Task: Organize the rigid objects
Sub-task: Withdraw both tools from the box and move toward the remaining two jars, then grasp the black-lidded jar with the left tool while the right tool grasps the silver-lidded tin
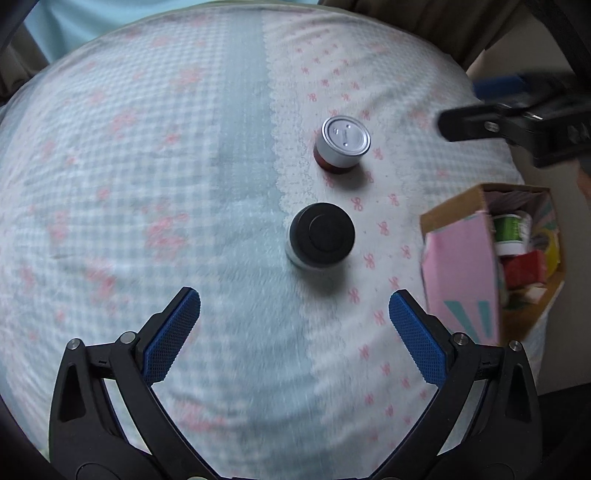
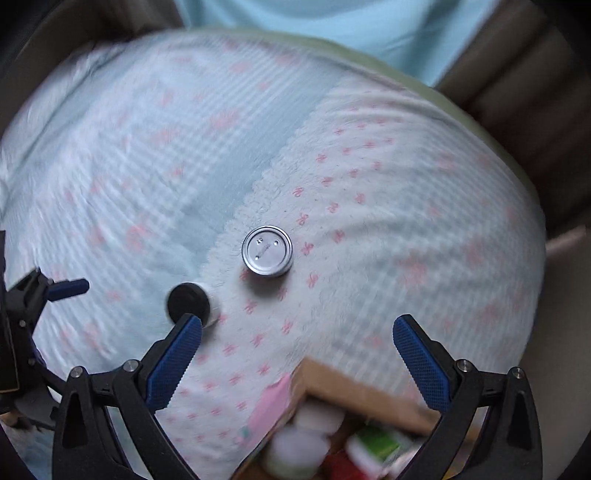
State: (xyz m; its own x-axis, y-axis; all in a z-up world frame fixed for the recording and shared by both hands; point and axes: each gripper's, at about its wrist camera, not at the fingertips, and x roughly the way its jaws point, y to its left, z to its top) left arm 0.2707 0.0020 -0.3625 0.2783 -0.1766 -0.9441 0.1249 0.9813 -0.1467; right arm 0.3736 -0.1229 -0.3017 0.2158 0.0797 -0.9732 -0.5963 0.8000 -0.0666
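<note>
A black-lidded jar (image 1: pixel 320 235) stands on the patterned bed cover, just ahead of my open, empty left gripper (image 1: pixel 293 308). A silver-lidded red can (image 1: pixel 344 143) stands farther off. In the right wrist view the can (image 2: pixel 267 250) stands ahead of my open, empty right gripper (image 2: pixel 297 332), and the jar (image 2: pixel 189 303) sits by its left fingertip (image 2: pixel 190 326). A cardboard box (image 1: pixel 456 206) with a pink flap holds several containers at the right; it also shows below my right gripper (image 2: pixel 354 384). The right gripper's body (image 1: pixel 517 125) shows in the left view.
The bed cover (image 1: pixel 147 184) is pale blue check on the left and white with pink bows on the right. A light blue sheet (image 2: pixel 332 22) and brown padding lie beyond the far edge. The left gripper (image 2: pixel 55 291) shows at the left of the right view.
</note>
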